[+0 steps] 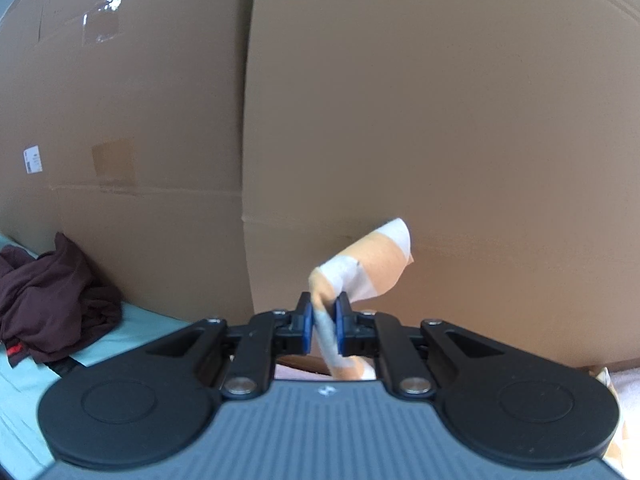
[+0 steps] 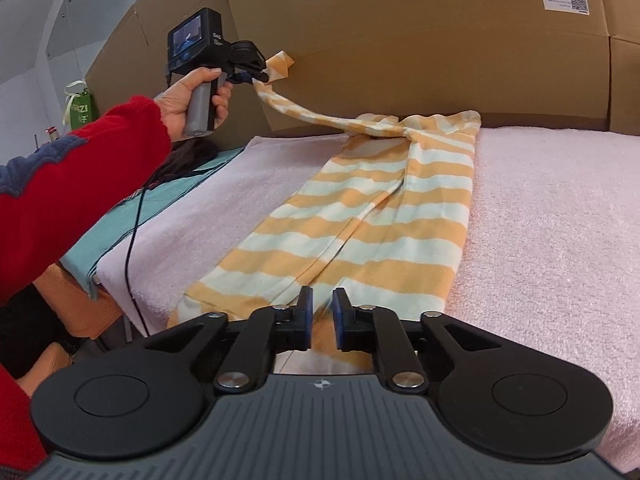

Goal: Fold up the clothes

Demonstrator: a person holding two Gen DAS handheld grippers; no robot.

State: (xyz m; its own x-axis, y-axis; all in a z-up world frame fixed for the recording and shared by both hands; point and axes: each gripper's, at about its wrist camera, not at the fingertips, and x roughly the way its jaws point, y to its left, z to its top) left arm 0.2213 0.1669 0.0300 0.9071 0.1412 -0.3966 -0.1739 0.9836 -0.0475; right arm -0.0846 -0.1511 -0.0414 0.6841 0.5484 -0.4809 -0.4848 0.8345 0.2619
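Orange-and-white striped cotton garment [image 2: 360,216] lying lengthwise on the pink terry towel [image 2: 552,216]. Left gripper [image 1: 323,326], raised above the towel's far-left corner, pinches one twisted sleeve; right gripper [image 2: 322,317], at the towel's near edge, clamps the hem.

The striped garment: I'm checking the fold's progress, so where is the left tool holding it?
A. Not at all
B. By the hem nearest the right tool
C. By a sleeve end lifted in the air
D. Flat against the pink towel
C: the left tool pinches a twisted sleeve end of the striped garment, raised above the pink towel near the cardboard.
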